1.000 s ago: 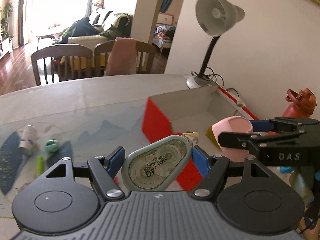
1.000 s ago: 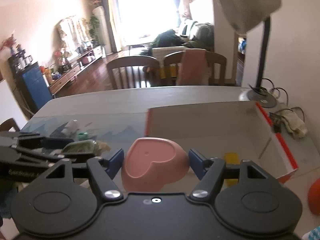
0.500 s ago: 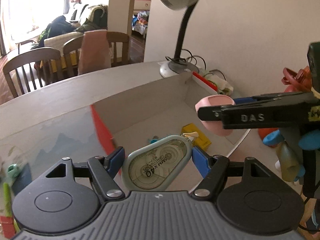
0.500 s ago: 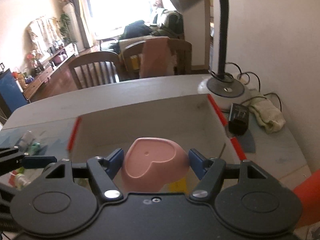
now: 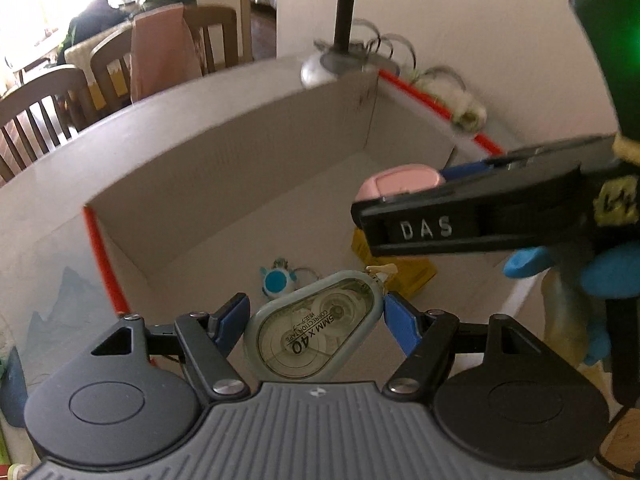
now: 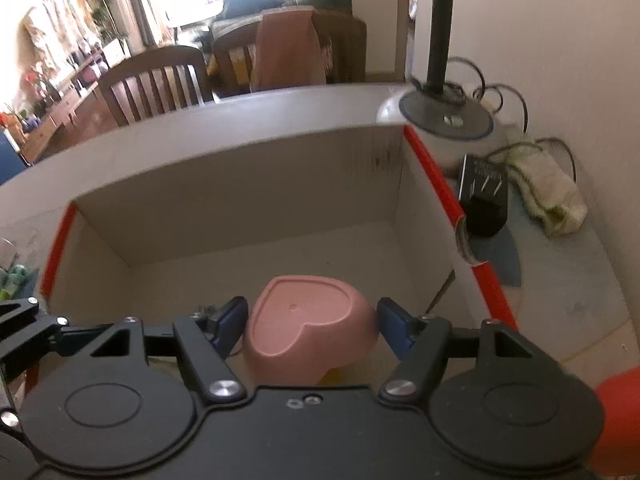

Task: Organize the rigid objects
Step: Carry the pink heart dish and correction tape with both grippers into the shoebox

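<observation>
At lower centre of the left wrist view, the left hand-held gripper (image 5: 314,322) pinches a correction tape (image 5: 316,330) over the open box (image 5: 240,168) (a yellow item and a small blue one lie inside). At lower centre of the right wrist view, the right hand-held gripper (image 6: 310,322) grips a pink heart dish (image 6: 310,330) above the same box (image 6: 240,184), which sits on the tabletop (image 6: 568,292).

We look steeply down from each claw's wrist, close above the open cardboard box (image 5: 240,152) (image 6: 248,184); both views share its interior and the lamp base (image 5: 336,68) (image 6: 448,120).

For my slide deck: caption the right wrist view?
Right gripper holds a pink heart-shaped dish above the open red-edged cardboard box.
</observation>
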### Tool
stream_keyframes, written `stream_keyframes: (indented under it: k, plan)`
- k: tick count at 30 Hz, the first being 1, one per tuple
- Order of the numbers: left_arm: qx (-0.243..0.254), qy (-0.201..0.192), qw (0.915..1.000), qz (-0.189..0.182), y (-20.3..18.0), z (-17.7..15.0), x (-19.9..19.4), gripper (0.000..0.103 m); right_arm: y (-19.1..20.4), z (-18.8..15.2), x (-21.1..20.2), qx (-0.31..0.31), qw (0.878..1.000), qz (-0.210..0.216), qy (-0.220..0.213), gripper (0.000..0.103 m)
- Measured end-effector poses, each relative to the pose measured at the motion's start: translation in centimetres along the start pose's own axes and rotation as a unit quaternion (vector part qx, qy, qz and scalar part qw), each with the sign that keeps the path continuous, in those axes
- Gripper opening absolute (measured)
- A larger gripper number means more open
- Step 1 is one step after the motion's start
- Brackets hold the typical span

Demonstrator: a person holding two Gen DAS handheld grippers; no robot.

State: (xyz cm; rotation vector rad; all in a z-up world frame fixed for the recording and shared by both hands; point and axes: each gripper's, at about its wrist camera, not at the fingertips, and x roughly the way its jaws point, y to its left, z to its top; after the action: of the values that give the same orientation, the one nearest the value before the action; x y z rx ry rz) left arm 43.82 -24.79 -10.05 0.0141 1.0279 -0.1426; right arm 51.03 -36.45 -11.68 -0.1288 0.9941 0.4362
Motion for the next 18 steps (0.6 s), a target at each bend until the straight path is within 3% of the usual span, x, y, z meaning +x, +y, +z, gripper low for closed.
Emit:
stream_keyframes:
  k: [3,6,12,18]
  plan:
    - [-0.006,0.028,0.9996,0.006,0.1,0.2,1.5,0.073,-0.1,0.1,0.8,0.004,1.000,0.001,0.017,0.070]
    - [-0.001,0.044,0.9990,0.006,0.0,0.4,2.4,0.065,0.1,-0.1,1.2,0.006,1.000,0.001,0.028,0.070]
    - [0.001,0.076,0.9971,0.007,0.2,0.5,3.5,0.065,0.0,-0.3,1.4,0.011,0.999,0.001,0.044,0.071]
    - [0.000,0.078,0.9969,-0.002,0.4,0.2,3.2,0.065,-0.2,-0.3,1.1,0.022,0.999,0.000,0.045,0.071]
